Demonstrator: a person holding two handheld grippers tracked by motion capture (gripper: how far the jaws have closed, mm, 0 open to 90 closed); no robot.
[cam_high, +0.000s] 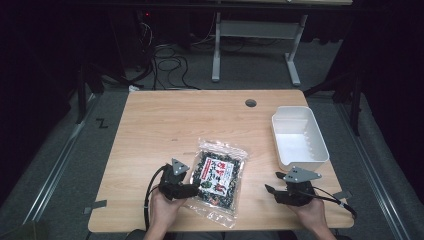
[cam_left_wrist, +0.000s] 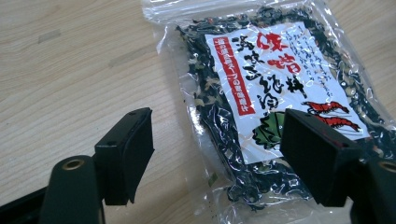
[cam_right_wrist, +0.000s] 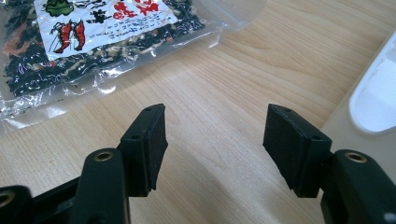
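A clear packet of dark dried seaweed (cam_high: 218, 176) with a white label in red and black print lies flat near the table's front middle. My left gripper (cam_high: 194, 189) sits at the packet's left edge. In the left gripper view it (cam_left_wrist: 217, 126) is open, and the jaws straddle the near corner of the packet (cam_left_wrist: 261, 93) without closing on it. My right gripper (cam_high: 272, 182) rests to the right of the packet, apart from it. It (cam_right_wrist: 215, 116) is open over bare wood, with the packet (cam_right_wrist: 93, 32) ahead to the left.
A white plastic bin (cam_high: 298, 137) stands empty at the table's right side, and its rim (cam_right_wrist: 373, 102) lies close to my right gripper. The wooden table (cam_high: 165, 120) has a cable hole (cam_high: 250, 103) at the back. Cables and a desk frame are on the floor beyond.
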